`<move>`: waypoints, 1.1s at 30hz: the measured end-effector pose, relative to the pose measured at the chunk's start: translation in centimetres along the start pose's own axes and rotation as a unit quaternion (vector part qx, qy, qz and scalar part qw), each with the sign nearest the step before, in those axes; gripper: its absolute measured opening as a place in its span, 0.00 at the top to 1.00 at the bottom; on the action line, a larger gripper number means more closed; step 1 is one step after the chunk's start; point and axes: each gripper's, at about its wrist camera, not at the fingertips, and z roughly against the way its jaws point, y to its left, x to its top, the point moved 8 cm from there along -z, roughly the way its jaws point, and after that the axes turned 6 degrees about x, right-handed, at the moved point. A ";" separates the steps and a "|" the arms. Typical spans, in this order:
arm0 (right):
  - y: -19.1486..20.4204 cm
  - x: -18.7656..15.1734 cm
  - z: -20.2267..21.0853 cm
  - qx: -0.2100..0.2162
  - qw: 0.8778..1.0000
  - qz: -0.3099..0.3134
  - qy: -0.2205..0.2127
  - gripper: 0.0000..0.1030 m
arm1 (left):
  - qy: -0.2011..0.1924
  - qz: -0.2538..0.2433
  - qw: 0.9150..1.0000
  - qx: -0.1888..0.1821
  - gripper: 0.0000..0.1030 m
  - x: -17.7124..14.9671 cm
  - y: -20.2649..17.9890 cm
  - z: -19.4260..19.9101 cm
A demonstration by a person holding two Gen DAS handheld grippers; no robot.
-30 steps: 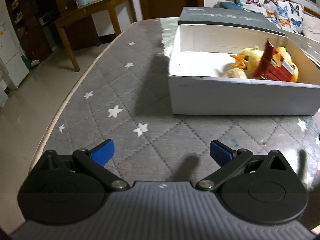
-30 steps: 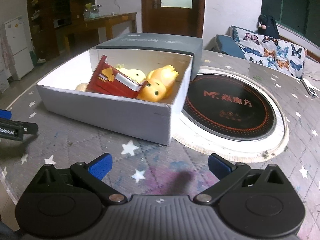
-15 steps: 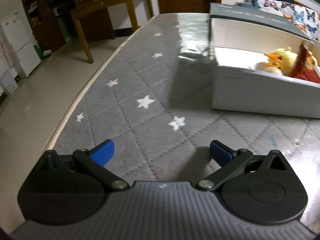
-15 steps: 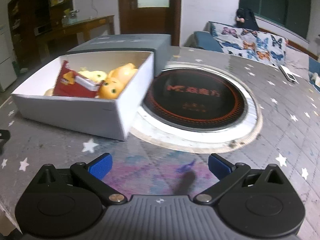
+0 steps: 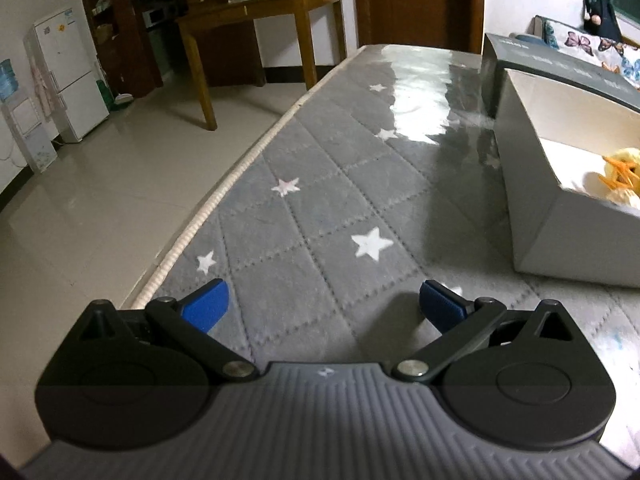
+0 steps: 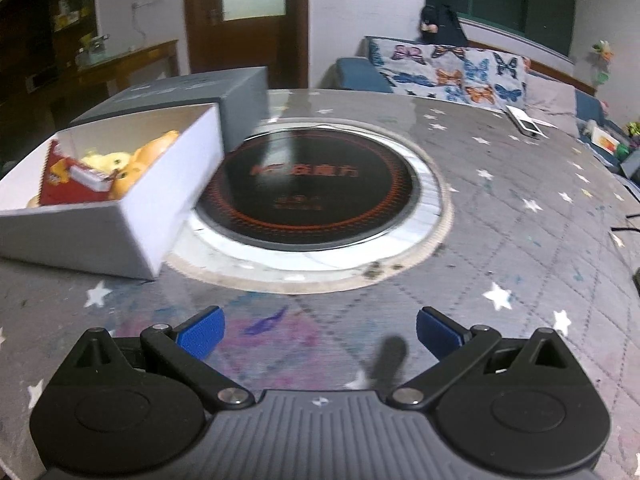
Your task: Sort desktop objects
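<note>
A white open box [image 6: 120,232] stands at the left of the right wrist view, holding a red snack packet [image 6: 66,182] and yellow and orange toy ducks [image 6: 132,160]. The same box [image 5: 560,236] fills the right edge of the left wrist view, with a yellow duck [image 5: 620,164] showing inside. My left gripper [image 5: 322,306] hangs open over the grey starred tablecloth near the table's left edge, nothing between its blue fingertips. My right gripper [image 6: 320,334] is open too, over the cloth in front of the round black cooktop [image 6: 308,188].
The box's dark grey lid [image 6: 192,88] lies behind the box. The table edge [image 5: 224,196] drops to a tiled floor at the left. A white device [image 6: 528,124] lies at the far right of the table; a butterfly-print sofa [image 6: 460,72] stands beyond.
Both grippers have swung away from the box: the left view has turned left so the box slid to its right edge, and the right view has turned right, bringing the cooktop to the centre.
</note>
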 end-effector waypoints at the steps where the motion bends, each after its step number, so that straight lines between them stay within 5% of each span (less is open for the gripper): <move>1: -0.4 0.0 0.0 -0.003 1.000 -0.004 -0.002 0.00 | -0.002 0.001 1.000 0.000 0.00 0.2 0.1 -0.2; 33: -9.6 0.8 -1.9 -0.068 0.994 -0.076 -0.033 0.00 | -0.018 0.068 0.998 -0.001 0.00 3.8 -0.5 -5.2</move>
